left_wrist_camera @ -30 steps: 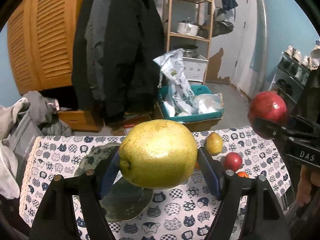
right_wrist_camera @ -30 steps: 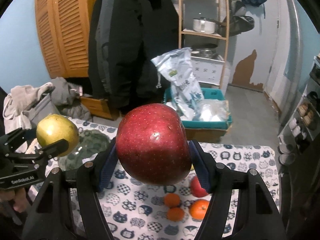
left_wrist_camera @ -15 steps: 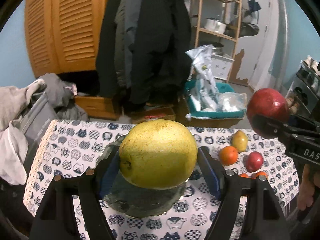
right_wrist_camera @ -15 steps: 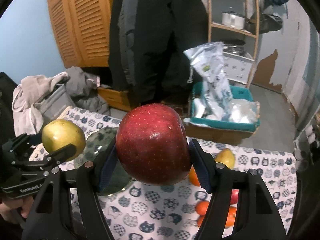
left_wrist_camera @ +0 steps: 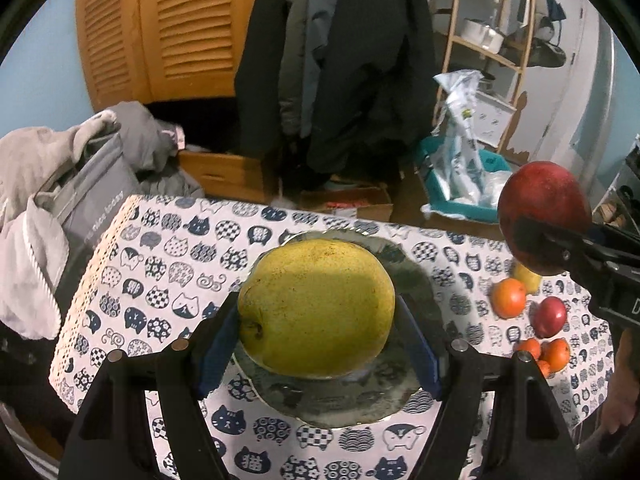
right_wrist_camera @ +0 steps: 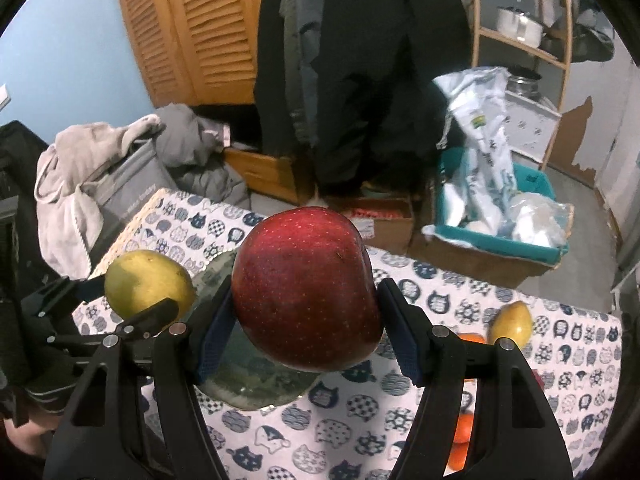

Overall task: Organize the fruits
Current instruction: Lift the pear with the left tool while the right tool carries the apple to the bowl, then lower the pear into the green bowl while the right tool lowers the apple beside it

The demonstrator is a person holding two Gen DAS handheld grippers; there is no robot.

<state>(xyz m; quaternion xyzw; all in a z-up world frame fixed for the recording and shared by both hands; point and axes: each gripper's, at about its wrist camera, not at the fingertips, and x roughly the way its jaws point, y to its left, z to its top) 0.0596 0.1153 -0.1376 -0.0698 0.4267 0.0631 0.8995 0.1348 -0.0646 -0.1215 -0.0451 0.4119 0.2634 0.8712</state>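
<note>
While both grippers hang above table [left_wrist_camera: 132, 264], each carries fruit. Left gripper [left_wrist_camera: 318, 332]: blue pads clamped on both sides of large yellow-green pear [left_wrist_camera: 316, 306], held in air over dark glass plate [left_wrist_camera: 340, 404]. Right gripper [right_wrist_camera: 306, 334]: pads pressed against big red apple [right_wrist_camera: 306, 294], held above plate's right edge. Cat-print cloth covers table. Loose fruit lies right of plate, well apart: small yellow pear [right_wrist_camera: 512, 322], oranges [left_wrist_camera: 509, 300], small red apple [left_wrist_camera: 551, 317]. Plate itself bare of fruit.
</note>
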